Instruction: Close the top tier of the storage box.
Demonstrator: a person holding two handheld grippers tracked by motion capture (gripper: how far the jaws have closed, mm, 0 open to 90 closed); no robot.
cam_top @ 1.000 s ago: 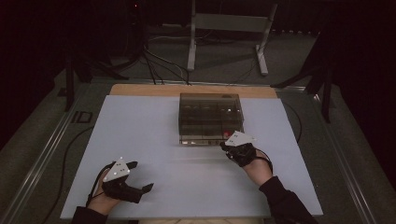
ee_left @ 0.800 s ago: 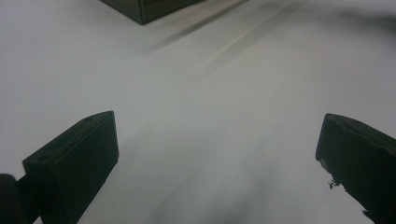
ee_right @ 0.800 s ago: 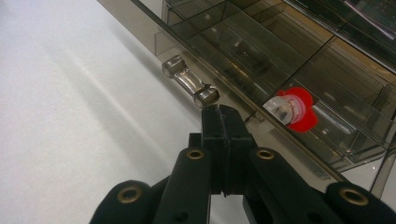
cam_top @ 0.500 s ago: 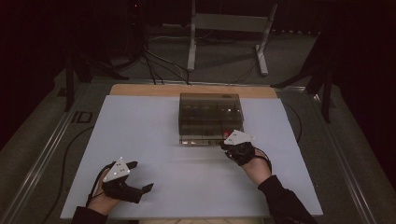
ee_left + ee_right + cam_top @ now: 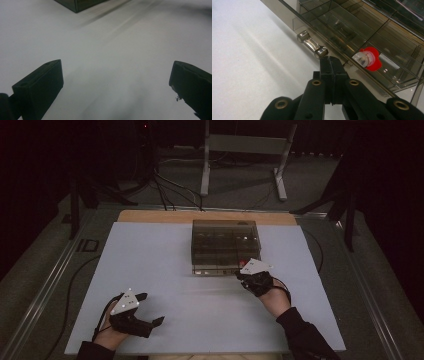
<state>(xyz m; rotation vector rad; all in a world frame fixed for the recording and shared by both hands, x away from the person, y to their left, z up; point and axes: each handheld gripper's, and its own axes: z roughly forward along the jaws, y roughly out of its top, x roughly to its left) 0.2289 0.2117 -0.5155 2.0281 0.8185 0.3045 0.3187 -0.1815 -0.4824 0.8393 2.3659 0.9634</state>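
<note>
A: Start at the right hand-held gripper (image 5: pixel 331 60). How do its jaws stand?

B: Clenched tight, the two black jaws pressed flat against each other with nothing between them. In the right gripper view the tips sit just beside the small metal handle (image 5: pixel 312 46) on the near wall of the smoky clear organiser box (image 5: pixel 352 27). Whether the tips touch the handle, I cannot tell.

A: And from above?

B: In the high view that right hand-held gripper (image 5: pixel 245 276) is at the near right corner of the organiser box (image 5: pixel 225 245), its grey three-cornered plate on top, the hand and dark sleeve running back toward the near edge.

A: What about the left one?

B: The left hand-held gripper (image 5: pixel 150 310) is released: its jaws stand wide apart over bare white surface, holding nothing. It rests low at the near left of the tabletop (image 5: pixel 165 255), well apart from the box. In the left gripper view a dark corner of the box (image 5: pixel 77 5) shows far off at the top.

A: Where does the box sit?

B: On the white sheet, toward the far side and a little right of the middle. It is split into compartments; through the wall, in a near compartment to the right of the handle, lies a small clear part with a red cap (image 5: pixel 368 59).
</note>
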